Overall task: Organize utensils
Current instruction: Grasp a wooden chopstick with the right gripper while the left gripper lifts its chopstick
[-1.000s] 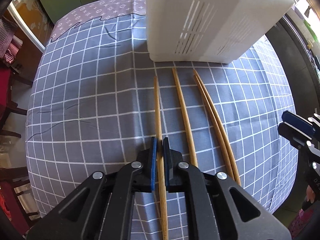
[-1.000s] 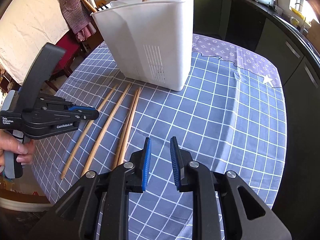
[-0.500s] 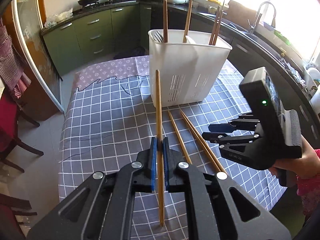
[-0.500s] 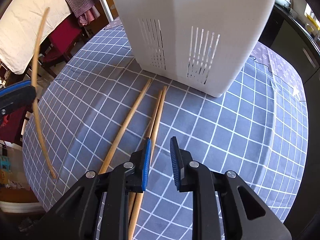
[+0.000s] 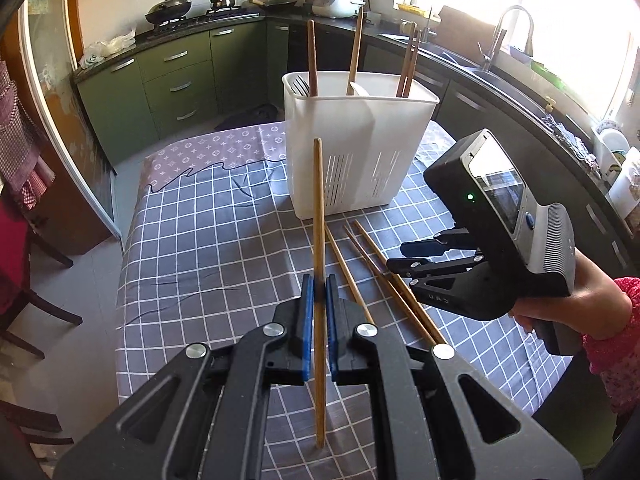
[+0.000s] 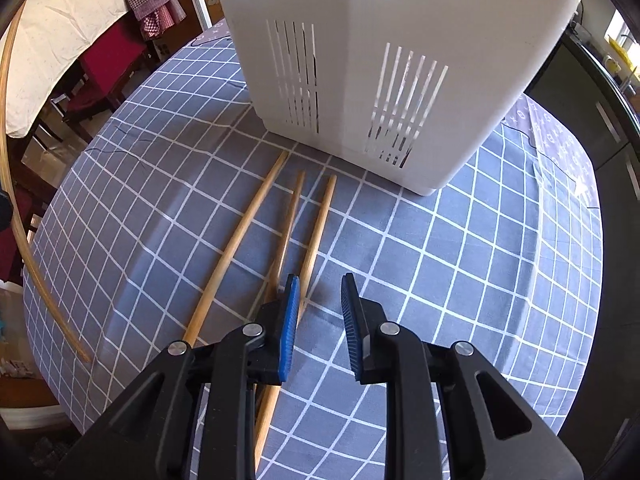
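A white utensil caddy (image 5: 360, 152) stands on the far part of the worktop (image 5: 208, 240), which is covered with a grey checked cloth. A divider splits it into compartments, and slotted vents run down its near wall. In it stand upright wooden chopsticks (image 5: 312, 60): one at the left beside the dark tines of a fork (image 5: 298, 85), one near the middle, and a pair (image 5: 409, 62) at the right; which compartment each sits in cannot be told for certain. On the cloth just near the caddy lie three loose chopsticks (image 6: 304, 232), roughly side by side, their far tips close to its base. The left hand-held gripper (image 5: 317, 308) is clamped shut on a single chopstick (image 5: 319, 208), held clear above the cloth and pointing toward the caddy. The right hand-held gripper (image 6: 318, 320) hangs low over the three loose chopsticks with its jaws slightly apart and nothing between the blue pads; a person's hand (image 5: 576, 300) in a patterned pink sleeve grips its handle.
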